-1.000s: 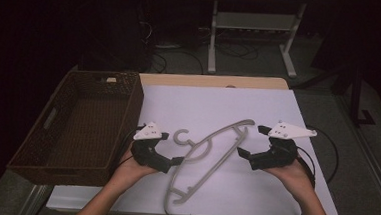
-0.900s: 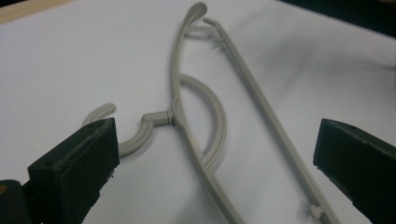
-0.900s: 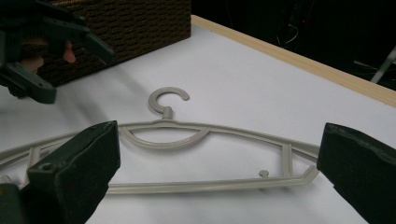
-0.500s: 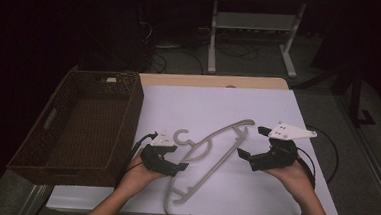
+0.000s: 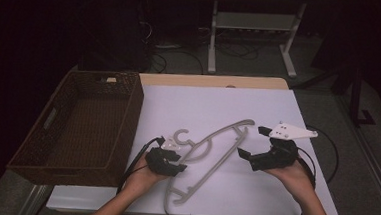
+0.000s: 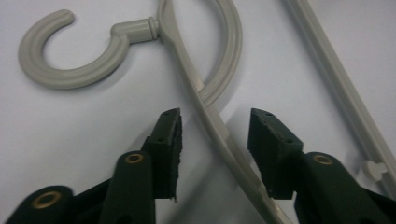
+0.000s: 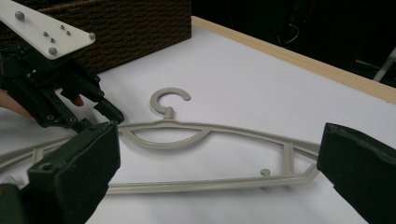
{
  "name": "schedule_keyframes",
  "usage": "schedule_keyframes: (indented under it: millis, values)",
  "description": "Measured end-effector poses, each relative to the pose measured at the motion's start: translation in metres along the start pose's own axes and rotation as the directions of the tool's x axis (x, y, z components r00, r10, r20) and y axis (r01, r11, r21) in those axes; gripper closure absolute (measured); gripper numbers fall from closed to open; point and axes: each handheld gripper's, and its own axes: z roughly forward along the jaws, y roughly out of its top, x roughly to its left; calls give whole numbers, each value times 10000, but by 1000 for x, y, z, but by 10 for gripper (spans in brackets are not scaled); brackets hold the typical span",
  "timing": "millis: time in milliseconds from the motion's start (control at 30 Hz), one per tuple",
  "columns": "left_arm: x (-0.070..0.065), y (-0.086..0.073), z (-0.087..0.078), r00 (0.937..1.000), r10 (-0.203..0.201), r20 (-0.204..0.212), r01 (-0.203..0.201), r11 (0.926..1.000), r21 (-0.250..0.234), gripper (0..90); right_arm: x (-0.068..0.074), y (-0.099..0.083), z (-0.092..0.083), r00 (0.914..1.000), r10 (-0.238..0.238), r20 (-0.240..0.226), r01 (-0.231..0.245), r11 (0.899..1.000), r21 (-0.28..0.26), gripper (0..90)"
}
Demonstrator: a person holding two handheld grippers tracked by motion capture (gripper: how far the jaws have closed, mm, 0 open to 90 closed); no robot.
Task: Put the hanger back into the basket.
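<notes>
Closing on hanger: left jaws have just been narrowing around the shoulder bar; pads not yet pressing it.
Table [image 5: 293, 194]: white top, everything sits on it.
Basket [image 5: 84, 126]: wicker, at 9 o'clock of the table, looks empty; far corner dark, hard to read.
Hanger [image 5: 210, 154]: grey plastic, lying flat mid-table, hook toward 10 o'clock, just beside the basket's right wall.
Right gripper [image 5: 250, 141]: jaws wide, nothing between them, hovering at 3 o'clock of the hanger near its upper arm.
Left gripper [image 6: 214, 140]: narrow gap, straddling the hanger's shoulder bar just below the hook [image 6: 65, 56]; a sliver of table shows on each side of the bar.
Done: left gripper lined up over the bar.
Left: clamp, lift, probably move to the basket (my guess).
Hidden: hanger's lower end is cut off in the left gripper view; left jaws in the high view are mostly masked by the hand [image 5: 141, 177].
</notes>
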Motion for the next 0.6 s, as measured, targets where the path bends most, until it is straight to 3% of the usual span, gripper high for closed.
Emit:
schedule_keyframes:
  millis: [167,600]
  values:
    - [-1,2,0,9993,300,-243,-294,9993,238,667,0,0,0,10000,65,-11,-65,10000,-26,0]
    - [19,4,0,9991,-423,-84,424,9990,124,752,0,0,0,9999,127,-19,-127,9999,-11,0]
